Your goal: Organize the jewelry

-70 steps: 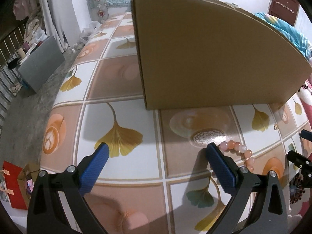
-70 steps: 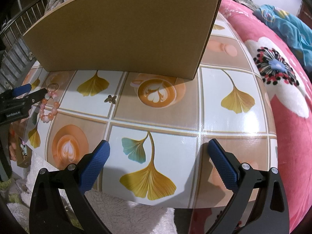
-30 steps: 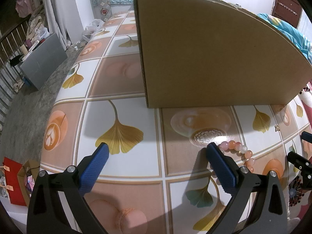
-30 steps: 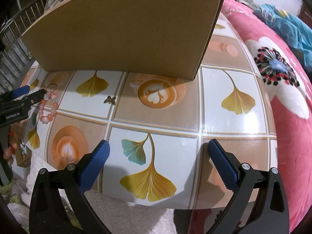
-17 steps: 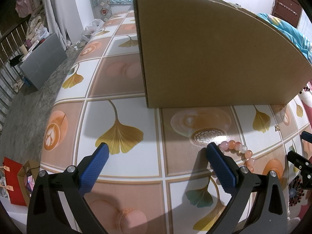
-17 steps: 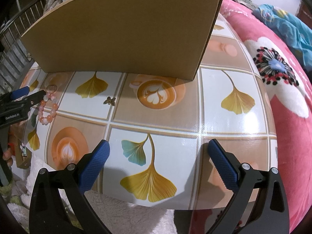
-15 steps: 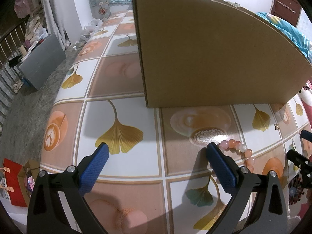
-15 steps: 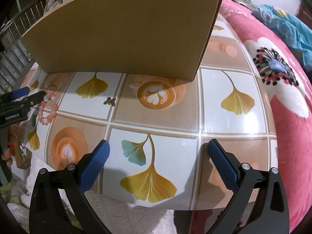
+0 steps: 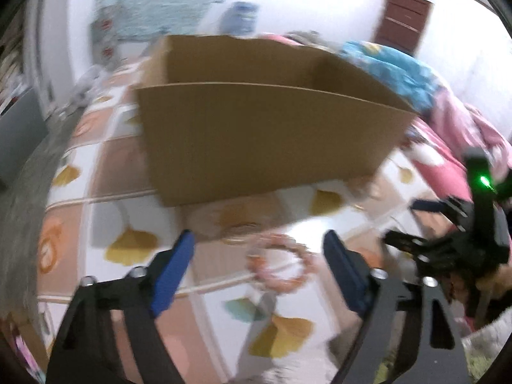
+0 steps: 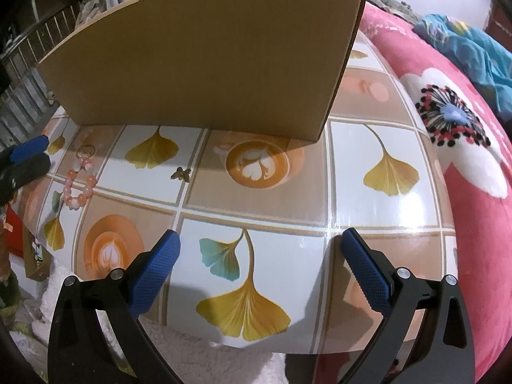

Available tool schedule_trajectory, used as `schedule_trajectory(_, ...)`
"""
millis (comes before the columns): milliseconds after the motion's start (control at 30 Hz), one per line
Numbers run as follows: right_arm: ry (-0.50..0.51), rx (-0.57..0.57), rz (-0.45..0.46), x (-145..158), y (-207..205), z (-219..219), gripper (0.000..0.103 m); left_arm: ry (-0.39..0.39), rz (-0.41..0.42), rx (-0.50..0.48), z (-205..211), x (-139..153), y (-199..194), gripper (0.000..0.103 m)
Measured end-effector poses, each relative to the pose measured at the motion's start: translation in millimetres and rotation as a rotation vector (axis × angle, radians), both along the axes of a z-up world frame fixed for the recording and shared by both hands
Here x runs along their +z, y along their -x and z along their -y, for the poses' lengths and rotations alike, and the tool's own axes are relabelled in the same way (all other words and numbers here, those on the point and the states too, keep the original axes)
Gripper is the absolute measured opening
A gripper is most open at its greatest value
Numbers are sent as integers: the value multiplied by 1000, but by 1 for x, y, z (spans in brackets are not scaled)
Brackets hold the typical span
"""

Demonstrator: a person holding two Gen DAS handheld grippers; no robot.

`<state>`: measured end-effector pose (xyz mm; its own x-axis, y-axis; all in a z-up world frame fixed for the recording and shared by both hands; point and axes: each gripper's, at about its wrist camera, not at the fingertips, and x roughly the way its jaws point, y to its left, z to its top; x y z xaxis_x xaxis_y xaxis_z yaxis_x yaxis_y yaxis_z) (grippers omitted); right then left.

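Observation:
A pink and orange bead bracelet (image 9: 281, 267) lies on the patterned table, between the fingertips of my open, empty left gripper (image 9: 260, 267); the left wrist view is blurred. The bracelet also shows in the right wrist view (image 10: 78, 187) at the far left, next to the left gripper's blue fingertip (image 10: 28, 148). A small brass butterfly charm (image 10: 181, 173) lies on the table in front of the open cardboard box (image 10: 204, 64). My right gripper (image 10: 259, 262) is open and empty over the table's near edge. The box's open top shows in the left wrist view (image 9: 256, 64).
The table (image 10: 368, 198) has a glossy ginkgo-leaf and coffee pattern. A pink flowered blanket (image 10: 464, 147) lies to the right. The right gripper's body shows in the left wrist view (image 9: 448, 243). A white fluffy rug (image 10: 192, 358) is below the table's edge.
My left gripper has risen and swung right fast; the bracelet now sits between its fingertips and the box's open top shows. The right gripper has barely moved.

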<state>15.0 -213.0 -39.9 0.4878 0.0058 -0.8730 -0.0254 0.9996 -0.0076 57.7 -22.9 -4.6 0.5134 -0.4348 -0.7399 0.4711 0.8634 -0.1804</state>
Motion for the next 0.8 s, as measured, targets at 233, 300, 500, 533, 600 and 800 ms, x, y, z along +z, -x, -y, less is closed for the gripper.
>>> schedule_trajectory(233,-15,29,-10,4,0,2,95,-51,-50,-120,33,-13,10,38)
schedule_trajectory(300,-34,39,4,7,-2,5,81,-81,-56,-127,37,-17,11,29)
schedule_trajectory(500,-123,80,42,15,-2,5,52,-116,-73,-129,44,-27,8,19)
schedule_trajectory(533,-127,94,52,16,-1,3,48,-119,-73,-128,44,-27,7,18)
schedule_trajectory(600,-130,127,67,19,-2,-2,44,-117,-76,-122,42,-27,5,10)
schedule_trajectory(800,-92,203,98,24,-16,-16,35,-84,-101,-104,36,-27,-1,9)
